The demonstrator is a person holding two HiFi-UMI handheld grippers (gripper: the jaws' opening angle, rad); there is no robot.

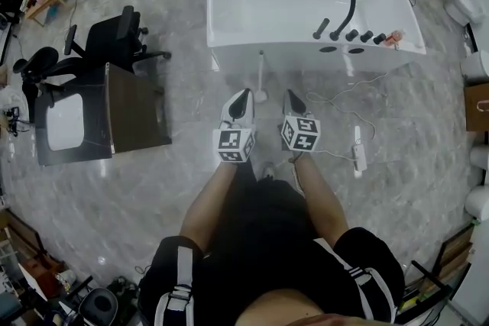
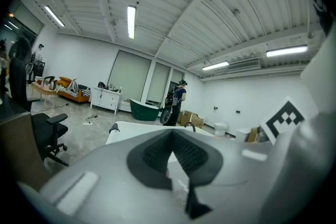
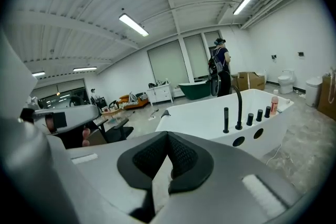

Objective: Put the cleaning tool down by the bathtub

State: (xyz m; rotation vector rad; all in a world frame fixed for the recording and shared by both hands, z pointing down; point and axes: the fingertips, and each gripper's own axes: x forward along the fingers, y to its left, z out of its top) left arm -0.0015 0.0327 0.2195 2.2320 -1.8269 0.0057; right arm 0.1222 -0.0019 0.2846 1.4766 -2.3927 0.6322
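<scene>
The white bathtub (image 1: pixel 306 0) stands at the top middle, with a black faucet (image 1: pixel 348 11) on its near rim. A white cleaning tool (image 1: pixel 260 76) stands upright on the floor against the tub's front wall, its round base down. My left gripper (image 1: pixel 244 96) hovers just left of that base, and my right gripper (image 1: pixel 291 96) just right of it. Both have their jaws closed with nothing between them, and neither touches the tool. The tub (image 2: pixel 123 131) shows beyond the left gripper's pads (image 2: pixel 157 152). The tub (image 3: pixel 210 118) fills the middle of the right gripper view.
A dark cabinet (image 1: pixel 134 111) and a black office chair (image 1: pixel 114 38) stand to the left. A white power strip (image 1: pixel 357 149) with its cable lies on the floor at the right. A cardboard box (image 1: pixel 477 107) sits at the right edge. A person (image 2: pixel 178 102) stands far off.
</scene>
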